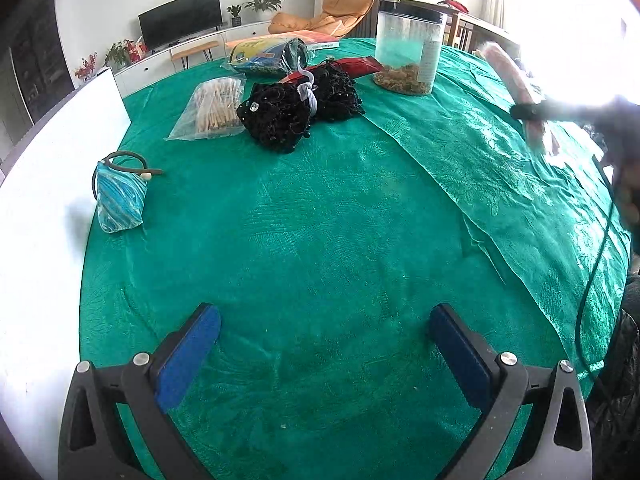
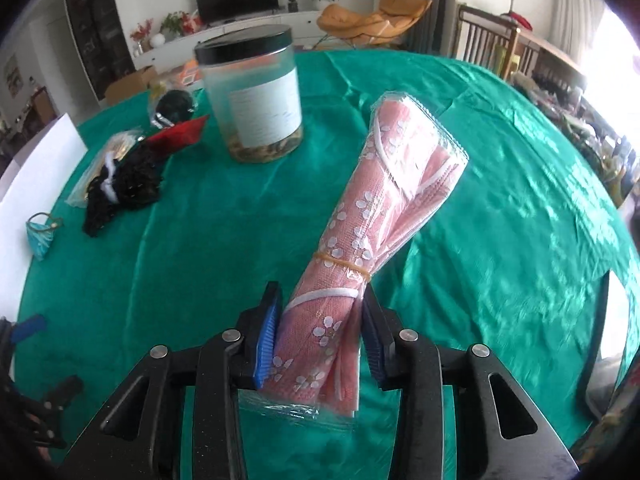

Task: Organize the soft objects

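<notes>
Green cloth (image 1: 320,240) covers a table in a living room, with a television and an orange chair in the background. From the right wrist view, the right gripper (image 2: 320,340) pinches the lower end of a pink flowered roll (image 2: 372,208) wrapped in clear plastic and bound by a rubber band; the roll points toward one o'clock and appears lifted clear of the cloth. At eleven o'clock stands a lidded jar (image 2: 256,96), and toward nine o'clock lie a black beaded bundle (image 2: 124,188) and a small blue pouch (image 2: 42,236). In the left wrist view, the left gripper (image 1: 324,352) hovers with its jaws spread wide and nothing between them, over bare cloth. The step in hand looks like carrying the roll after pickup. Next it likely needs a spot beside the other soft things, toward nine o'clock, with the grip kept firm since the plastic may slip.
</notes>
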Action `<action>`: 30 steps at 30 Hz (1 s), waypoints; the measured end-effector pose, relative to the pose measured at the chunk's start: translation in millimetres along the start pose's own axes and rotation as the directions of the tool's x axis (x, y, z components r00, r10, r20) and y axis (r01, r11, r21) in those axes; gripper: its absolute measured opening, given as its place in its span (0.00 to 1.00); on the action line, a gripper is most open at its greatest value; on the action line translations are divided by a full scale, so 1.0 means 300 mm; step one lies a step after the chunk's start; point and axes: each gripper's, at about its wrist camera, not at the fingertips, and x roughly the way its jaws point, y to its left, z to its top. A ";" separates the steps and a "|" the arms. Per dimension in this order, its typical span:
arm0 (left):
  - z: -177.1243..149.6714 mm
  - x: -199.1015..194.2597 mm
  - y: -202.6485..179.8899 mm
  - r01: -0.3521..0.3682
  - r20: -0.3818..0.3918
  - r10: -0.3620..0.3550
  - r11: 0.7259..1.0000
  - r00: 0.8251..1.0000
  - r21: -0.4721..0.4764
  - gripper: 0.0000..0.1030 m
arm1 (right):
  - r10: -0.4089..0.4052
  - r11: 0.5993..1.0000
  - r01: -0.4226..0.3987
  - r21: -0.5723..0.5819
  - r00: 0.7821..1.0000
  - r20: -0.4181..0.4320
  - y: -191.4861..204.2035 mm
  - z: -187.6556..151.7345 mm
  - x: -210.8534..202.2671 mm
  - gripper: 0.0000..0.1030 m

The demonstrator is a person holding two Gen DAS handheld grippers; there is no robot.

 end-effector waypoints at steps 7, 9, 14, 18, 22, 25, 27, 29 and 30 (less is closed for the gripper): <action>0.000 0.000 -0.001 0.000 0.000 0.000 1.000 1.000 0.000 1.00 | 0.008 0.997 -0.011 0.080 0.999 0.039 -0.118 0.186 0.111 0.73; 0.000 0.000 -0.001 -0.001 0.000 0.001 1.000 1.000 0.000 1.00 | 0.061 0.978 -0.071 0.194 0.997 0.053 -0.154 0.128 0.085 0.73; 0.000 0.000 -0.001 0.000 0.000 0.000 1.000 1.000 0.000 1.00 | 0.022 0.978 -0.027 0.207 0.999 0.027 -0.090 -0.059 0.046 0.73; 0.006 0.002 -0.001 -0.004 -0.013 0.004 1.000 1.000 -0.005 1.00 | -0.043 0.987 0.041 0.153 0.999 0.010 -0.038 -0.102 0.046 0.73; 0.126 0.017 -0.014 -0.012 -0.094 0.013 1.000 0.996 0.015 1.00 | -0.066 0.991 0.065 0.118 0.998 0.005 -0.021 -0.113 0.066 0.83; 0.284 -0.020 -0.039 -0.046 0.005 0.045 0.996 0.999 0.072 1.00 | -0.062 0.990 0.061 0.124 0.998 0.005 -0.034 -0.111 0.066 0.83; 0.395 -0.006 -0.059 -0.078 0.043 0.073 0.986 0.996 0.147 1.00 | -0.062 0.990 0.061 0.124 0.998 0.005 -0.034 -0.116 0.064 0.83; 0.486 0.048 -0.065 -0.143 0.065 0.132 0.964 0.989 0.223 1.00 | -0.062 0.990 0.061 0.124 0.998 0.005 -0.034 -0.116 0.065 0.84; 0.521 0.085 -0.063 -0.170 0.066 0.159 0.953 0.985 0.251 1.00 | -0.061 0.991 0.060 0.124 0.998 0.005 -0.039 -0.115 0.063 0.84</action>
